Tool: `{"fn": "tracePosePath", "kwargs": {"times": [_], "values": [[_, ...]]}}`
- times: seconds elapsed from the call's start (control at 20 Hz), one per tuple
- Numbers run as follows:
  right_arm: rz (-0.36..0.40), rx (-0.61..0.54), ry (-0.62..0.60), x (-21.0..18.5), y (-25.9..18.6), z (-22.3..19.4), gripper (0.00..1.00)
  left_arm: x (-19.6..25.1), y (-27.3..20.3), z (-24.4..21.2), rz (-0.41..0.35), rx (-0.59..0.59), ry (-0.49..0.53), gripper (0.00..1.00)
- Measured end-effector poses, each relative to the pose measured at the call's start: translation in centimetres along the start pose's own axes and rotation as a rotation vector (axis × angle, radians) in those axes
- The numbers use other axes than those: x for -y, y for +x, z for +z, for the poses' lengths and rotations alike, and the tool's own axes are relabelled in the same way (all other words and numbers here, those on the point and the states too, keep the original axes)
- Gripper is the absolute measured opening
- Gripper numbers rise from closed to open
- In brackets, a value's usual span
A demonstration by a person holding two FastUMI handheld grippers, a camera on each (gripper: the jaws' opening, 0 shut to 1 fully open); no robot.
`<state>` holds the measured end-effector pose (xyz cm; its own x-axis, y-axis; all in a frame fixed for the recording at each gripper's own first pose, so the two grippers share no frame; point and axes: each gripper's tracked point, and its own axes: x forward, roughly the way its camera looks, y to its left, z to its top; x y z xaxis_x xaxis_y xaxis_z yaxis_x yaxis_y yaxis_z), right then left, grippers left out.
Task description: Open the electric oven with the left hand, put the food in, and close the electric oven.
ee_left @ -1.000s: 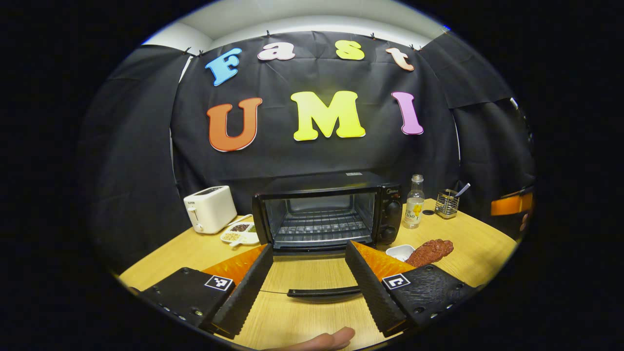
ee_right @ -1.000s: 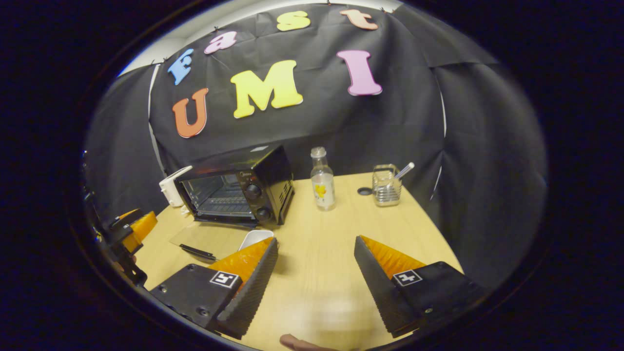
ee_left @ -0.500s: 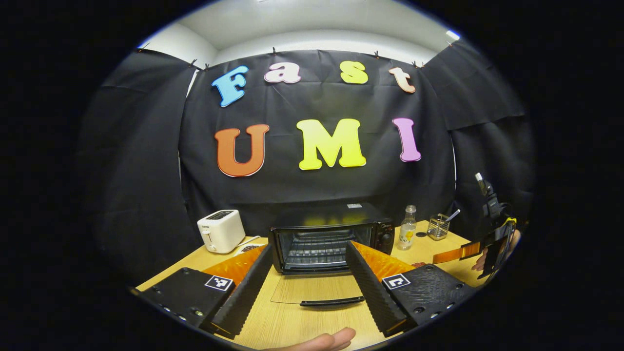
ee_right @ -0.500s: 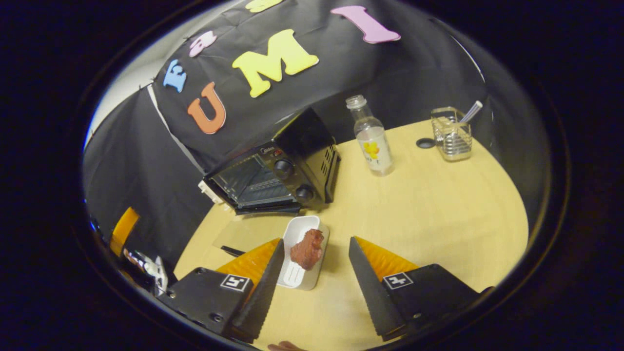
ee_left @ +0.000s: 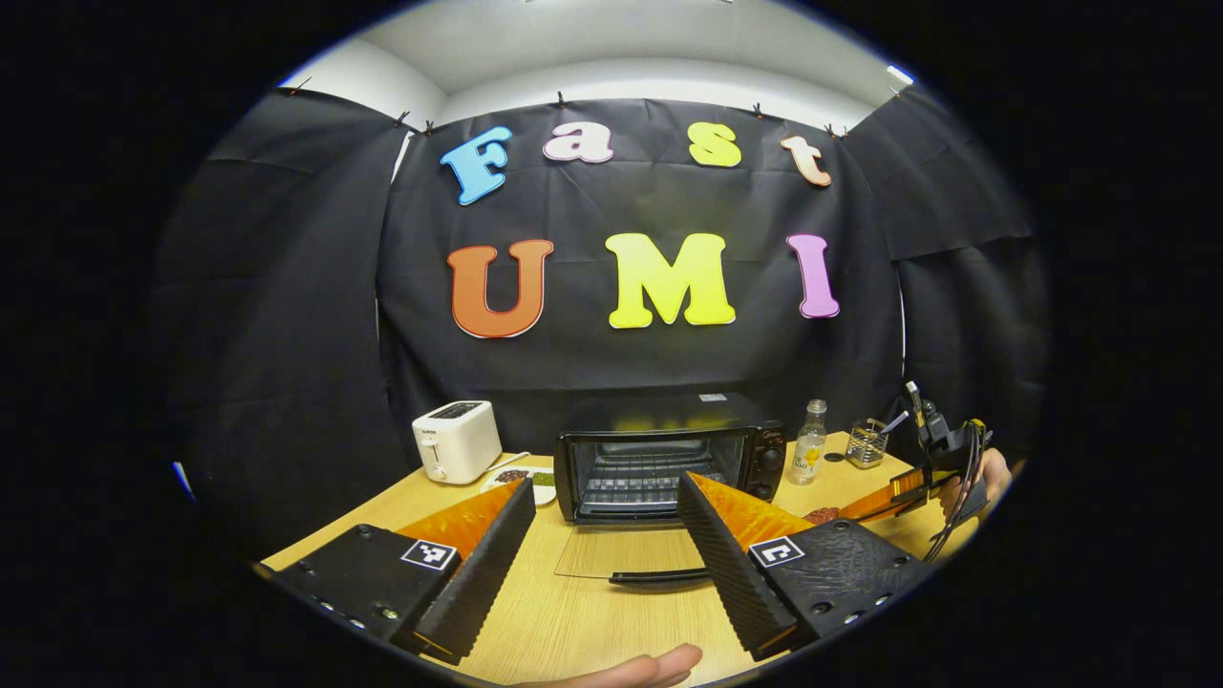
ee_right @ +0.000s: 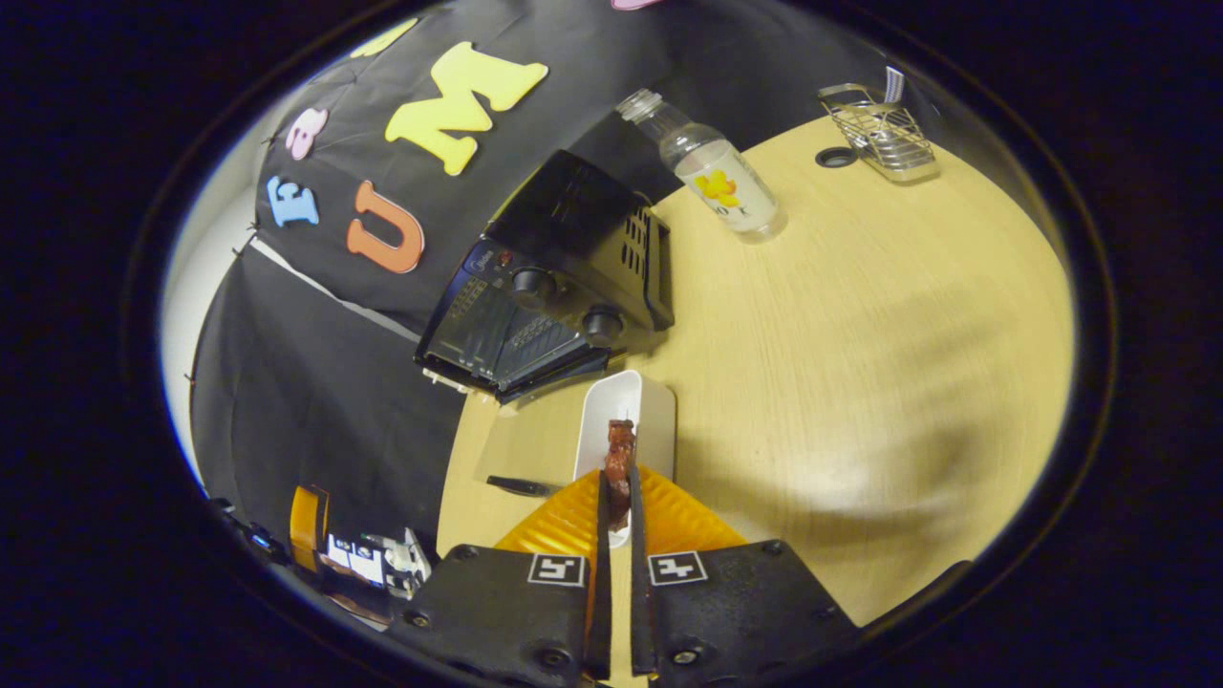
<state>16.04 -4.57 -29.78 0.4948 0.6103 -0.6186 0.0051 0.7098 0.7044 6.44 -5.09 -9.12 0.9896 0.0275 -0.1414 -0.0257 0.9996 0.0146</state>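
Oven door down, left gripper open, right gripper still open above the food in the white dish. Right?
Not quite: the right gripper view shows the right gripper shut on the brown food over the white dish. The oven door is down, and the left gripper is open.

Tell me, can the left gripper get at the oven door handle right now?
Probably yes. The left gripper is open, the handle lies just ahead between its fingers, and nothing sits between them.
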Motion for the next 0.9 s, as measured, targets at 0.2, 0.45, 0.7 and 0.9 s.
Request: {"fn": "tracePosePath", "kwargs": {"times": [0.2, 0.45, 0.7, 0.9], "values": [[-0.042, 0.064, -0.095, -1.1, -2.0, -0.8, 0.1, -0.1, -1.6, -0.4, -0.012, 0.009, 0.006, 0.95], [-0.101, 0.176, -0.281, -3.8, -5.6, -2.3, 0.1, 0.0, -4.0, -1.3, -0.041, 0.008, 0.023, 0.95], [-0.228, 0.292, -0.456, -5.9, -8.4, -3.7, 0.08, -0.9, -6.5, -1.6, -0.043, 0.035, 0.022, 0.95], [-0.254, 0.343, -0.545, -9.4, -8.8, -4.6, 0.07, -1.9, -8.5, -1.6, -0.071, 0.051, -0.005, 0.95]]}}
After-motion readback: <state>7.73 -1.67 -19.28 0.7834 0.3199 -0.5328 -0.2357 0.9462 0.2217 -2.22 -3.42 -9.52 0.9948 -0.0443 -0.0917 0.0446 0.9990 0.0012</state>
